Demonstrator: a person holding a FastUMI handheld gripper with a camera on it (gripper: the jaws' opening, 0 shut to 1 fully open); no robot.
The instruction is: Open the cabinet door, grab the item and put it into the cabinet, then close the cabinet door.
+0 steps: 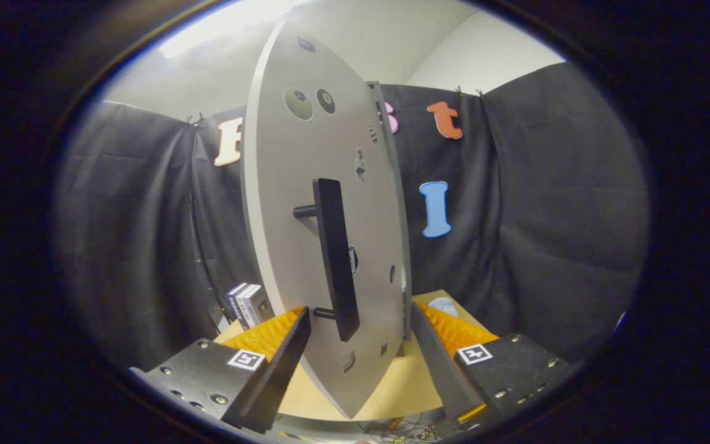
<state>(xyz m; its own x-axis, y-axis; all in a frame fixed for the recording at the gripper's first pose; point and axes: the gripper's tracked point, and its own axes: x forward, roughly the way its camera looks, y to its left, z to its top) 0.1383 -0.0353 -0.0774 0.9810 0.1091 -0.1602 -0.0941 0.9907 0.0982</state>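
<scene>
The grey cabinet door (293,203) stands swung out towards me, seen nearly edge-on. It carries a black vertical bar handle (334,253) on two short posts. My gripper (360,311) is open, with its fingers spread on either side of the door's lower part. The handle's lower end lies between them, and the left fingertip (296,324) is close to the lower post without pressing on it. Behind the door a narrow strip of the cabinet's body (392,185) shows. A small box-like item (247,303) stands on the table beyond the left finger.
The tan table top (392,382) runs under the door and the fingers. A pale rounded object (443,305) lies on it beyond the right finger. Black cloth walls close the booth behind and at both sides. Loose wires (404,425) hang below the table's near edge.
</scene>
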